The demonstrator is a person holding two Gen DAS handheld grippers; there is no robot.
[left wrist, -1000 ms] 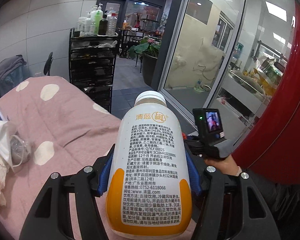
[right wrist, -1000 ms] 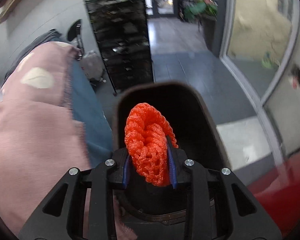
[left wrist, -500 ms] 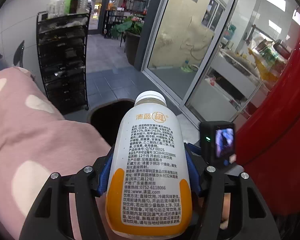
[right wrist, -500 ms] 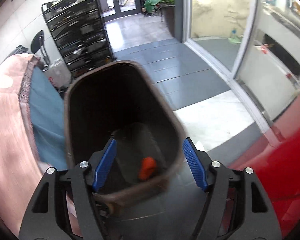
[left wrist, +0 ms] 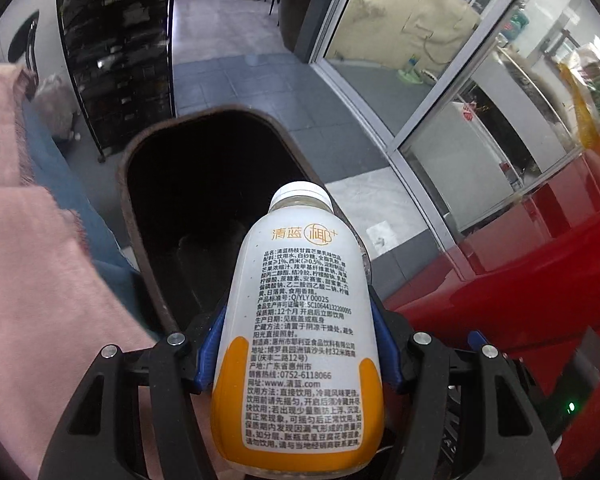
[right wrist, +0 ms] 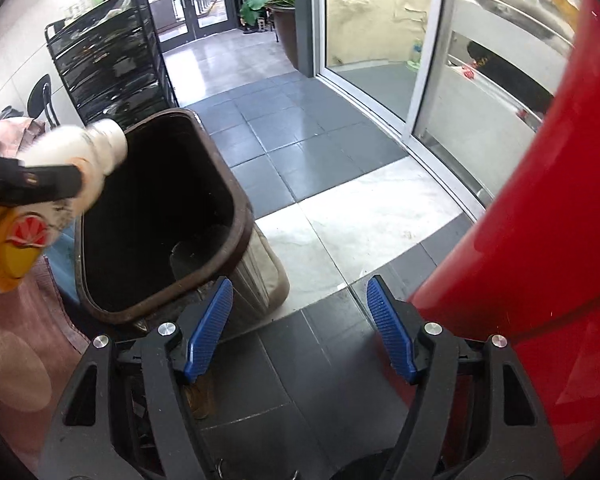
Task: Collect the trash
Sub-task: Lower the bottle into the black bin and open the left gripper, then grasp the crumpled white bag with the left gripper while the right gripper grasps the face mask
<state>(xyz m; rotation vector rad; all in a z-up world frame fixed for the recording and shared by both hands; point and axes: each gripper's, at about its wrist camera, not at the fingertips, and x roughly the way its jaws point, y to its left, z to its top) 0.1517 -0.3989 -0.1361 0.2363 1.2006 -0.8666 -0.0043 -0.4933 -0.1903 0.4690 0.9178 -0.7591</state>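
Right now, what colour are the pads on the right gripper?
Blue, ribbed pads, clearest in the right wrist view.

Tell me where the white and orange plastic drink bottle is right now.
The white and orange plastic drink bottle is clamped in the left gripper, cap pointing over the open brown plastic trash bin, beside the pink cloth.

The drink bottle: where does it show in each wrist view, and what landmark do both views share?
Left wrist view: the bottle fills the bottom centre, clamped in the left hand-held gripper.
Right wrist view: the bottle enters from the left edge, over the bin.
Shared landmark: the brown bin.
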